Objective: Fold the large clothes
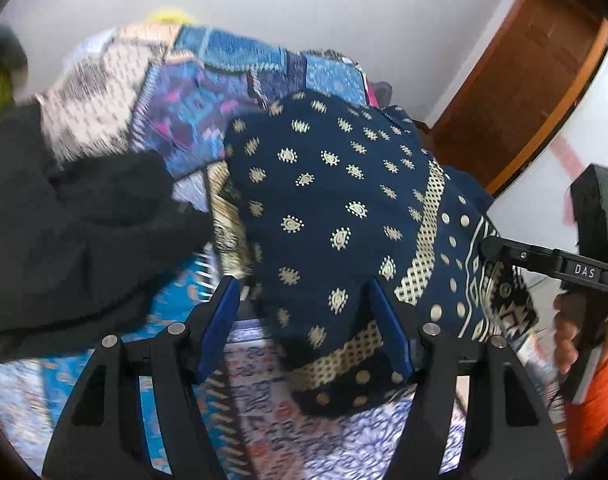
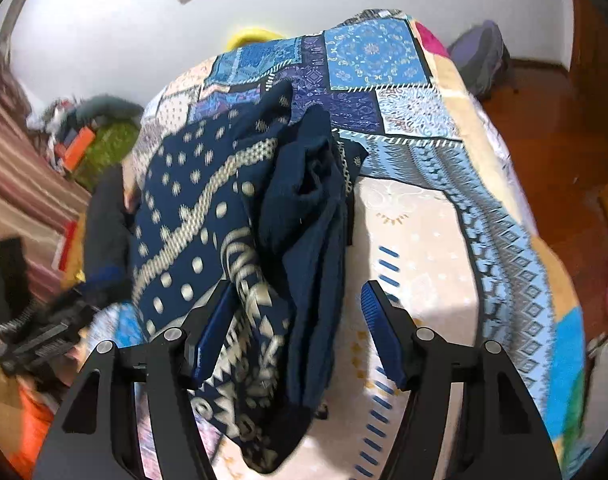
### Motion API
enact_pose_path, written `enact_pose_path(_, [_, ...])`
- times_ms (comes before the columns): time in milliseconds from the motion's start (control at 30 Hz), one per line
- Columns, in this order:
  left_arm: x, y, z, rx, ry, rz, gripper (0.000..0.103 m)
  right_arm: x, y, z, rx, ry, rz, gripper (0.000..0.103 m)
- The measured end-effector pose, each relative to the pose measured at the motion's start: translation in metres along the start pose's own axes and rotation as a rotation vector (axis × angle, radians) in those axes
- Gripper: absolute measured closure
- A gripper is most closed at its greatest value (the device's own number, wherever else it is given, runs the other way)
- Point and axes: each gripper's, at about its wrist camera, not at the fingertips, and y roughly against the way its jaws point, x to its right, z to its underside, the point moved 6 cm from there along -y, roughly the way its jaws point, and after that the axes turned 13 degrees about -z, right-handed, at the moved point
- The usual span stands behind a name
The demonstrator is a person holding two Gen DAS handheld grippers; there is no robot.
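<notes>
1. Garment: navy printed garment [image 1: 328,200] with cream motifs and a lattice border, bunched on the patchwork bedspread [image 2: 384,64], not yet flat.
2. Left gripper [image 1: 304,320]: jaws spread, blue pads standing either side of a fabric lobe, no clamping visible; released.
3. Right gripper [image 2: 299,320]: jaws apart; the left pad lies against the printed hem while the right pad stands clear over the bedspread. Cloth sits between them, unpinched.
4. Black cloth [image 1: 75,220] lies just beside the garment on its left in the left wrist view; identity unclear.
5. Risk: neither gripper holds anything, so the loose heap may slump and lose its edges.
6. Risk: closing on the bunched folds in the right wrist view could catch several layers at once, giving a crooked fold.
7. Risk: left pads could snag the black cloth alongside.
</notes>
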Motion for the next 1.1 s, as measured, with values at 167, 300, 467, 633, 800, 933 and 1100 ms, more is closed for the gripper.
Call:
enact_pose_path(167, [-0.003,-0.022,-0.009,-0.067,0.121,0.149,0.035,0.008,-0.020,-0.009,-0.012,-0.056,-0.039,0.033])
enact_pose_path(300, [-0.010,-0.038,-0.015,-0.100,0.213,0.221,0.021,0.017,-0.036,-0.009,-0.043,-0.086,-0.077,0.026])
enact_pose_path(467, [-0.011,-0.067,-0.020,-0.142,0.277,0.295,0.005,0.016,-0.041,-0.015,-0.036,-0.080,-0.124,0.025])
enact_pose_path(633, [-0.009,-0.084,-0.022,-0.185,0.357,0.386,0.005,0.015,-0.048,-0.022,-0.059,-0.107,-0.165,0.025])
enact_pose_path(800, [-0.005,-0.075,-0.024,-0.172,0.340,0.365,0.015,0.013,-0.049,-0.019,-0.073,-0.137,-0.183,0.051])
enact_pose_path(933, [-0.004,-0.057,-0.026,-0.153,0.291,0.325,0.030,0.006,-0.040,-0.020,-0.068,-0.141,-0.200,0.070])
enact_pose_path(1100, [-0.007,-0.022,-0.037,-0.081,0.245,0.286,0.041,-0.032,-0.036,-0.026,-0.073,-0.057,-0.204,0.080])
